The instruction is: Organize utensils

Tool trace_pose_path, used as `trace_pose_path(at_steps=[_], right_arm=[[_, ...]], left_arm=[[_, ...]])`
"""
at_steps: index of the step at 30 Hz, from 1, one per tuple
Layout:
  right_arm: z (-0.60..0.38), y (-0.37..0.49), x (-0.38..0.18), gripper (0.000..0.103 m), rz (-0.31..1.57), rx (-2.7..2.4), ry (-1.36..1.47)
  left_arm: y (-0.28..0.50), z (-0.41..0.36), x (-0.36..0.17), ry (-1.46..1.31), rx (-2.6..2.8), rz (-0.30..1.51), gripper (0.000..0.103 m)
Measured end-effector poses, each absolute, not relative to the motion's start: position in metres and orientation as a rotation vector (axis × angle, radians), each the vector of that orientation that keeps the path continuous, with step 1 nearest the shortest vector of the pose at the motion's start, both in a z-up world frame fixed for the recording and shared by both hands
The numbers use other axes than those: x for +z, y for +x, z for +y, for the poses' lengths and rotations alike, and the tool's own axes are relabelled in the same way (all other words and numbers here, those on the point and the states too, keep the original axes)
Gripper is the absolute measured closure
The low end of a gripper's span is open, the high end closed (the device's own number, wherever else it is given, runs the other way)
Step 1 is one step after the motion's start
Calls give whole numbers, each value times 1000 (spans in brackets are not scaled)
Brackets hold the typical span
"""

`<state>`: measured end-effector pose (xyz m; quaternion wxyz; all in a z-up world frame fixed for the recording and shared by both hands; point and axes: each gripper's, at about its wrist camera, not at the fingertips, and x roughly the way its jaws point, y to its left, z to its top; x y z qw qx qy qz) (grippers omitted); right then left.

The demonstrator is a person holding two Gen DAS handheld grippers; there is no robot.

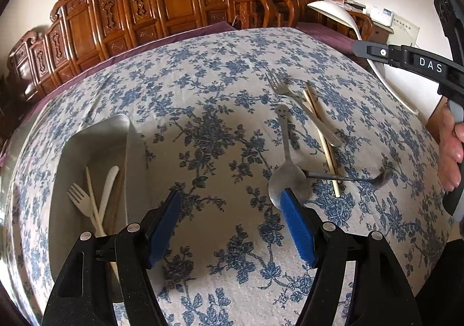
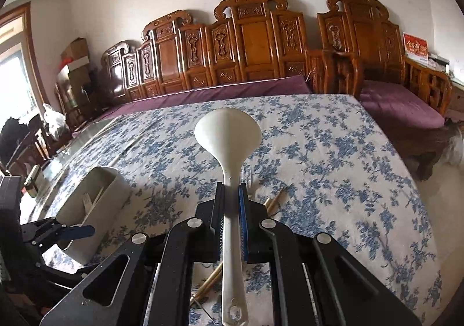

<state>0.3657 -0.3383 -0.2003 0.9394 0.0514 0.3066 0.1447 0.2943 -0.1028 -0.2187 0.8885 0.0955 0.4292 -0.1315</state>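
A table covered by a blue-flowered cloth (image 1: pixel 220 99) fills both views, backed by a row of carved wooden chairs (image 2: pixel 252 44) with purple cushions. At the table's left stands a white rectangular holder (image 1: pixel 95 134), open at the top; inside it lie a pale plastic fork (image 1: pixel 79 198), a pale plastic knife (image 1: pixel 108 183), a pale chopstick (image 1: pixel 92 195) crossing them, and a brownish stick against the right wall, partly hidden. The right wrist view shows the same holder (image 2: pixel 98 210) with only the tops of its contents visible. The large white ladle (image 2: pixel 229 134) is raised above the cloth, its handle pinched between the blue pads of the right gripper (image 2: pixel 231 221), bowl pointing away. Loose on the cloth to the right lie a metal fork (image 1: pixel 293 99), a pair of pale chopsticks (image 1: pixel 322 137) beneath it, a metal spoon with a smiling face on its handle (image 1: pixel 285 169), and a small dark spoon (image 1: pixel 348 178) crossing the chopsticks. The left gripper (image 1: pixel 232 224) hangs over bare cloth between holder and loose utensils, its jaws spread with nothing between them; its right pad overlaps the smiling spoon's bowl in the view.
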Motion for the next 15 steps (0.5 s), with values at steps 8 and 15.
trace_pose_path(at_steps=[8, 15], right_arm=[[-344, 367, -208, 92, 653, 255, 76], [-345, 367, -213, 92, 667, 249, 67]], left_arm=[[306, -119, -232, 184, -309, 926, 36], [323, -133, -242, 144, -360, 958, 36]])
